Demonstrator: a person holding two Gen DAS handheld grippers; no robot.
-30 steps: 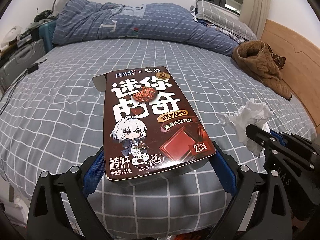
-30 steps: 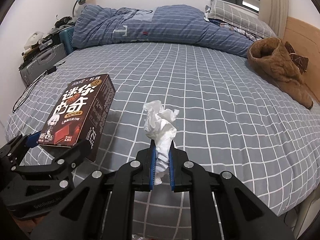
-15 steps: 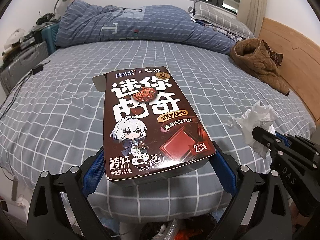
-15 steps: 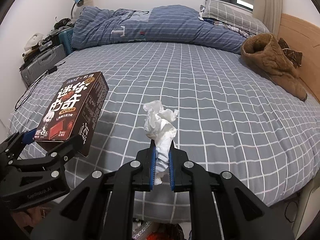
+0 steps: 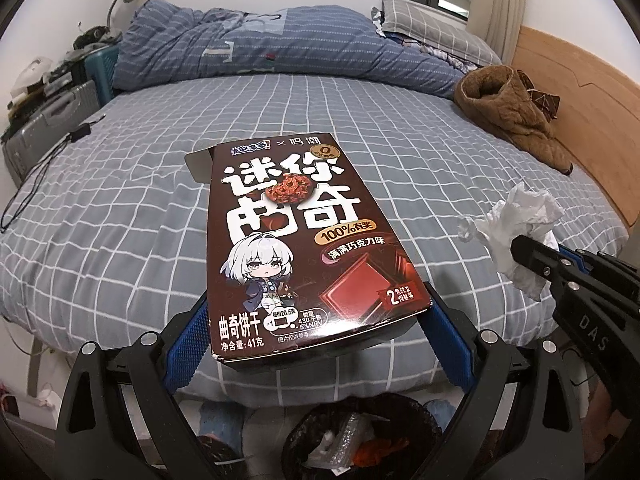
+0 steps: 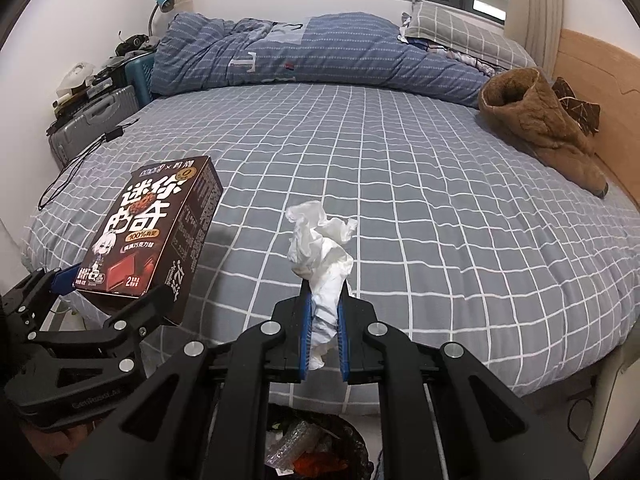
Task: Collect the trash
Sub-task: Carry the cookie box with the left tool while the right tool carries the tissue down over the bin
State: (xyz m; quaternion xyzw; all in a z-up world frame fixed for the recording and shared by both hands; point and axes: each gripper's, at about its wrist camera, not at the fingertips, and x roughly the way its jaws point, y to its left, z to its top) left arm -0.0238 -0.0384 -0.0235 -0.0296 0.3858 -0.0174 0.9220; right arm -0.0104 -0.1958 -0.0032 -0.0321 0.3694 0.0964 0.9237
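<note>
The left gripper (image 5: 316,328) has its jaws spread wide and clamped on the 2 long sides of a dark brown cardboard biscuit box (image 5: 296,244), held above the near edge of the grey checked bed (image 5: 120,216). The right gripper (image 6: 323,320) has its jaws nearly closed, pinching a crumpled white paper tissue (image 6: 320,248) by its lower end, also off the bed.

The box looks light and fairly stiff, though thin card would dent under a hard squeeze; the side grip near its bottom end suits it. The tissue is soft and weightless and could slip out.

The box reads "迷你曲奇", "100%有奖", "曲奇饼干" and "净含量:41克". A black-lined waste bin (image 5: 360,436) with rubbish sits on the floor just below both grippers.
</note>
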